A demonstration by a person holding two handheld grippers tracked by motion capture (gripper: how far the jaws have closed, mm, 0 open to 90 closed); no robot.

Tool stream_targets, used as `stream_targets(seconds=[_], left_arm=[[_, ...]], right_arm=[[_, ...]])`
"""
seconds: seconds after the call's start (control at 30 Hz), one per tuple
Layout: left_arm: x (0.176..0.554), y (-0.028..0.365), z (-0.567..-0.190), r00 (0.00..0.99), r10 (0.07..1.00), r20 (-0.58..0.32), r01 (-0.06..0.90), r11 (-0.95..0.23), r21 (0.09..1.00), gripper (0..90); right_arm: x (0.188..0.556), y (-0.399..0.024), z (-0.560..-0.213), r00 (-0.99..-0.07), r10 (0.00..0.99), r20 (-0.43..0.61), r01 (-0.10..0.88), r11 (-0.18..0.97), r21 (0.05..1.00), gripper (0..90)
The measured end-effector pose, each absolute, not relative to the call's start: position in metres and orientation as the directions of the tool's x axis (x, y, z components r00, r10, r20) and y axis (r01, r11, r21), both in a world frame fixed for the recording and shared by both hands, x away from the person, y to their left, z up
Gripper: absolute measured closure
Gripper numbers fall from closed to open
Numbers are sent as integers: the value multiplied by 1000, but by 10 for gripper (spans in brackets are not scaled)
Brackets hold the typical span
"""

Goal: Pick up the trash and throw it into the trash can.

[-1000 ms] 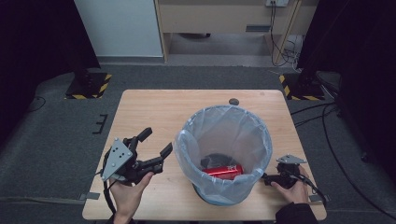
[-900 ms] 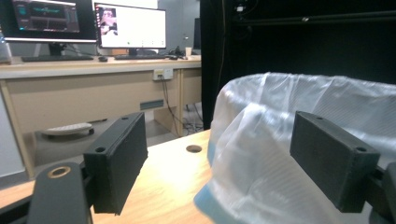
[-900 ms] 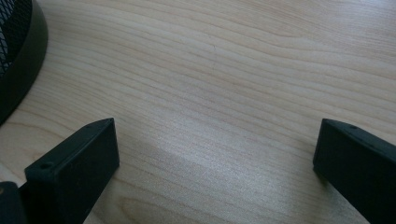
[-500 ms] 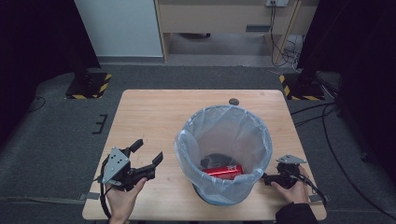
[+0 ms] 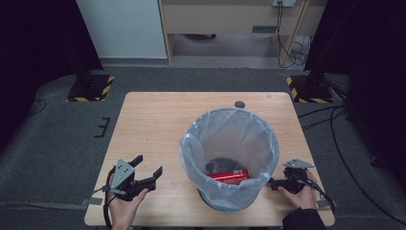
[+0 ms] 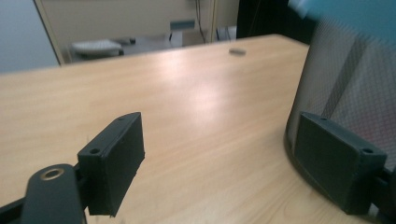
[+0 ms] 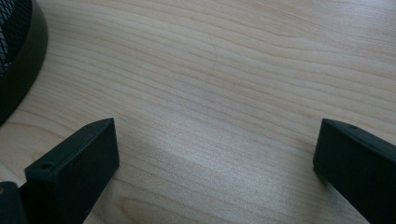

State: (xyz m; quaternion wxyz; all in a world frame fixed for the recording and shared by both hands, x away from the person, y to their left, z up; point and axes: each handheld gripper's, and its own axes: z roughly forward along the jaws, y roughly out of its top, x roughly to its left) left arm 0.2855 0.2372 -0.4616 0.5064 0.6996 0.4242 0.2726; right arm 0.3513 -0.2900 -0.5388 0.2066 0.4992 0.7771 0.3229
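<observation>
A black mesh bin (image 5: 230, 158) lined with a pale blue bag stands on the wooden table (image 5: 158, 124), right of centre. Inside it lie a red can (image 5: 229, 175) and a dark object (image 5: 219, 164). My left gripper (image 5: 147, 166) rests near the front left edge, a hand's width left of the bin, open and empty. In the left gripper view its jaws (image 6: 224, 163) stand wide apart, with the bin's mesh wall (image 6: 355, 84) just behind the right pad. My right gripper (image 5: 274, 183) lies at the bin's right foot, open over bare wood (image 7: 215, 168), with the bin's base (image 7: 18, 51) at the upper left.
A small dark round disc (image 5: 240, 104) sits near the table's far edge, also seen as a disc (image 6: 237, 52) in the left gripper view. Bare wood stretches across the left and far parts of the table. Cables and black stands lie on the grey floor around it.
My left gripper has drawn back toward the table's near left edge and sunk lower, still open. The right gripper and the bin have not moved.
</observation>
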Motion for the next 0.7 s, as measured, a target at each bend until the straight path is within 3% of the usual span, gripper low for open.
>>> stream_targets(seconds=[0.23, 0.47, 0.7], left_arm=[[289, 240, -489, 474, 879, -53, 426, -176, 887, 128], [300, 252, -518, 432, 902, 1, 571, -275, 774, 122], [307, 258, -531, 415, 909, 15, 621, -296, 726, 119]], right_arm=[[351, -290, -539, -416, 909, 1, 642, 293, 708, 4], [351, -290, -539, -416, 909, 1, 642, 293, 708, 4], [351, -290, -539, -416, 909, 1, 642, 293, 708, 4]])
